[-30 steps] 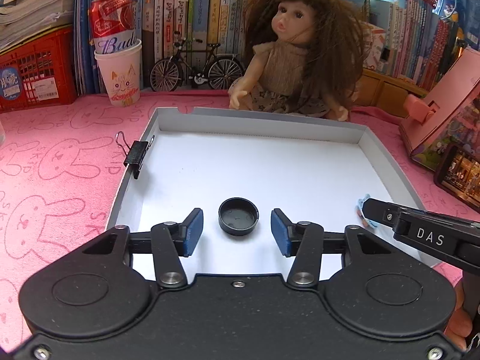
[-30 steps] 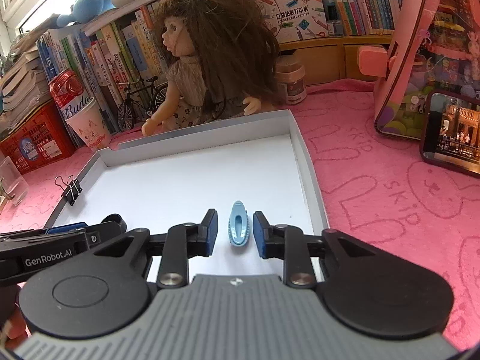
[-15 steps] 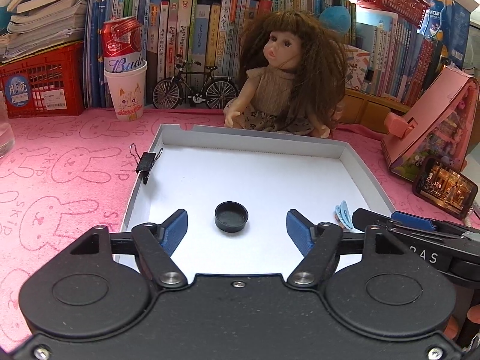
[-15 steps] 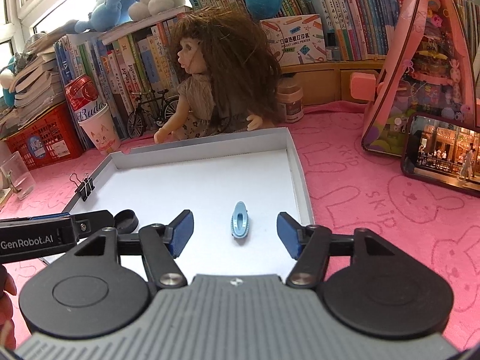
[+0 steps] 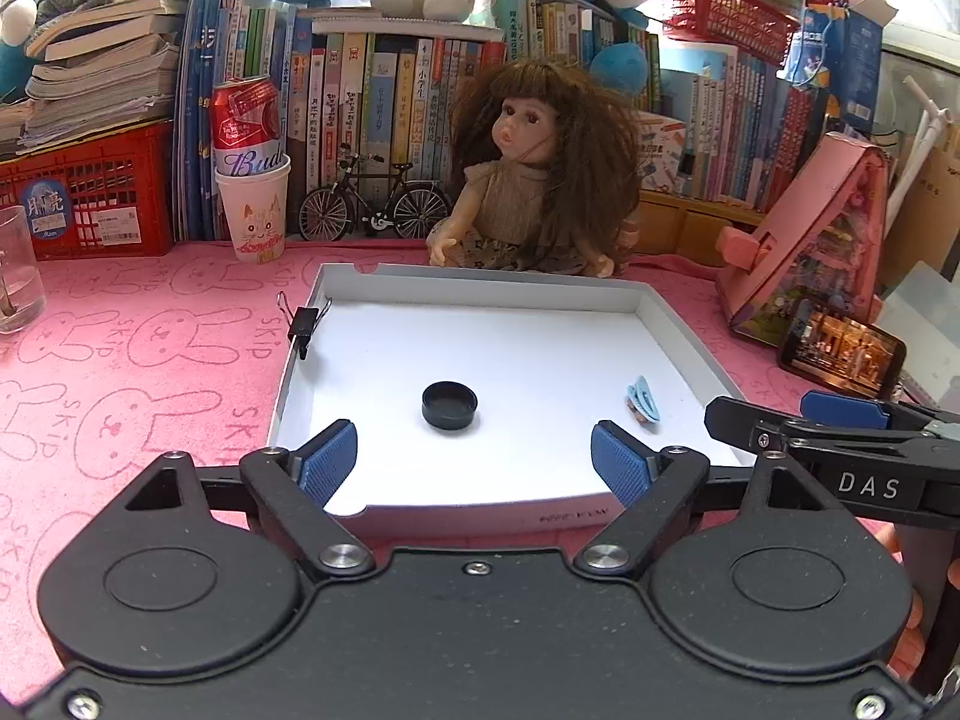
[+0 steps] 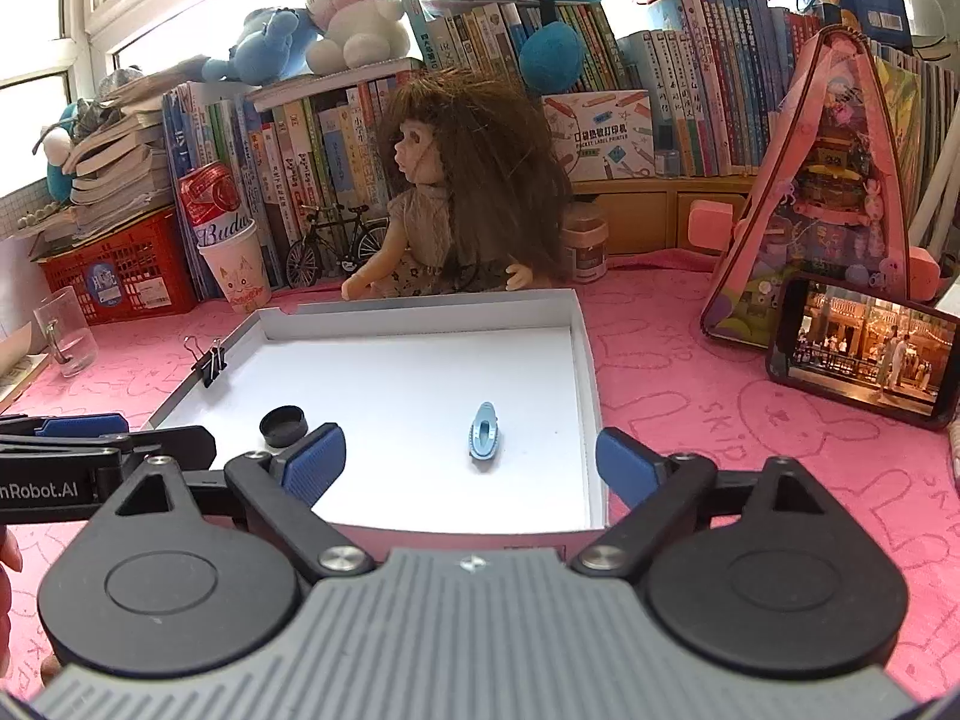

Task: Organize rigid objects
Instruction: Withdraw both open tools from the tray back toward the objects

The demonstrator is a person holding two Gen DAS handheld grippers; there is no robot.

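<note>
A shallow white box lid point(image 5: 540, 513) point(image 6: 591, 396) lies on the pink cloth. In it sit a black round cap point(image 5: 449, 406) point(image 6: 284, 425) and a light blue hair clip point(image 5: 643, 399) point(image 6: 483, 438). A black binder clip point(image 5: 303, 323) point(image 6: 210, 358) grips the lid's left wall. My left gripper point(image 5: 474, 465) hangs above the lid's near edge, short of the cap, jaws still opening with nothing between them. My right gripper point(image 6: 471, 465) hovers near the clip, jaws opening wide, pads clear of it. Each gripper shows at the other view's edge.
A doll point(image 5: 534, 180) sits behind the lid. Left of it stand a model bicycle point(image 5: 375, 207), a paper cup holding a red can point(image 5: 252, 210), a red crate point(image 5: 90, 192) and a glass point(image 5: 18, 276). A pink toy house point(image 6: 834, 192) and a phone point(image 6: 864, 354) stand on the right.
Both grippers have opened wide and drawn back and up from the lid. The cap and the hair clip stay lying in the lid, farther from the fingers than before.
</note>
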